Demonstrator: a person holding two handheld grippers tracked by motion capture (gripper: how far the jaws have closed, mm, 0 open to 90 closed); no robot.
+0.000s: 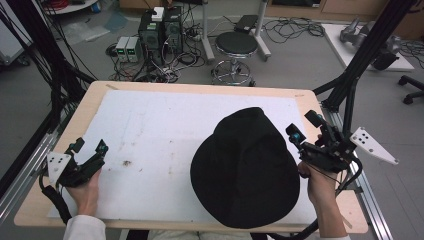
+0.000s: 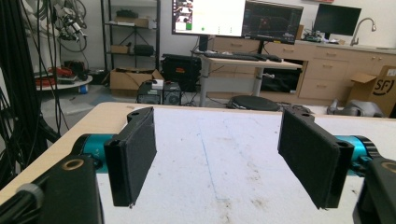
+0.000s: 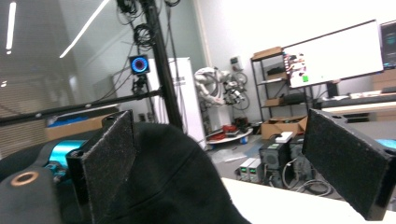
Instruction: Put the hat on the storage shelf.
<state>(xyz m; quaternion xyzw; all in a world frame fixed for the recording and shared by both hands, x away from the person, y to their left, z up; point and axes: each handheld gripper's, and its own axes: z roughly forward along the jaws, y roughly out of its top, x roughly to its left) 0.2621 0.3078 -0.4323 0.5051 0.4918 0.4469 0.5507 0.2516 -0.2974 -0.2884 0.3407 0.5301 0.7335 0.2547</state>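
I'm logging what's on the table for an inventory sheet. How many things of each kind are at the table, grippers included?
Black hat: 1
White mat covering the tabletop: 1
Hand-held grippers: 2, the left gripper and the right gripper, both with jaws open and nothing between them
Total: 4

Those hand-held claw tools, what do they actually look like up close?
Each claw, the left claw and the right claw, is a black frame with two flat black jaws faced in rough dark padding, carried on bright teal cylinders. A grey three-cornered plate dotted with dark spots sits on each, and a thick black cable trails off. The person wears a light sleeve.
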